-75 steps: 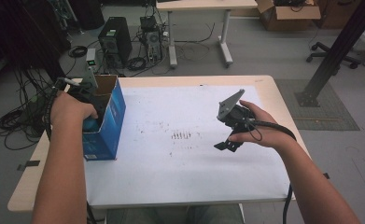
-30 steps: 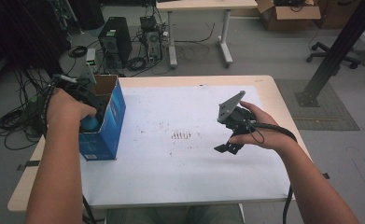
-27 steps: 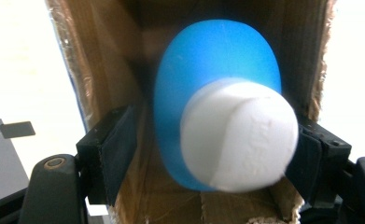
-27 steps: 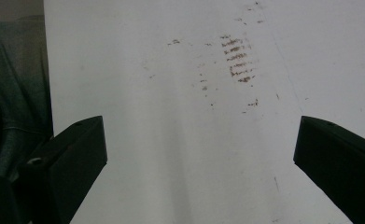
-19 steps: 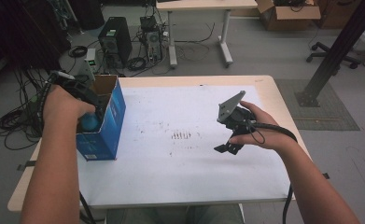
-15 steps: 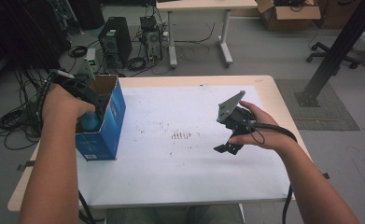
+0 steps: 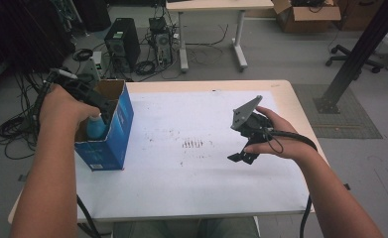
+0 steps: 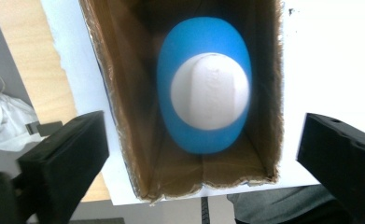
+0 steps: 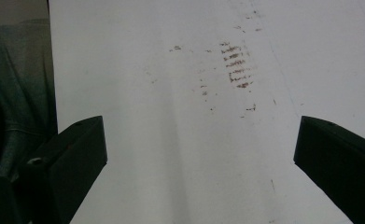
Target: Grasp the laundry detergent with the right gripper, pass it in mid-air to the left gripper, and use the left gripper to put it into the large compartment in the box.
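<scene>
At nine o'clock on the surface [image 7: 191, 198], covered in white paper, a tall blue cardboard box [image 7: 109, 144] with an open top is standing near the left edge. A blue oval bottle with a white cap [image 8: 203, 88] is sitting upright inside it, free of any grip. The left gripper [image 8: 203, 154] is hovering straight above the box opening; its jaws have just been opening and are now standing wide, one on each side of the box walls, with nothing pressed between them. Toward three o'clock, past a patch of brown smudge marks [image 7: 194, 144] at the centre, the right gripper [image 7: 242, 157] is being held in the person's right hand [image 7: 276, 136] just over the paper, its jaws spread wide and holding nothing.
</scene>
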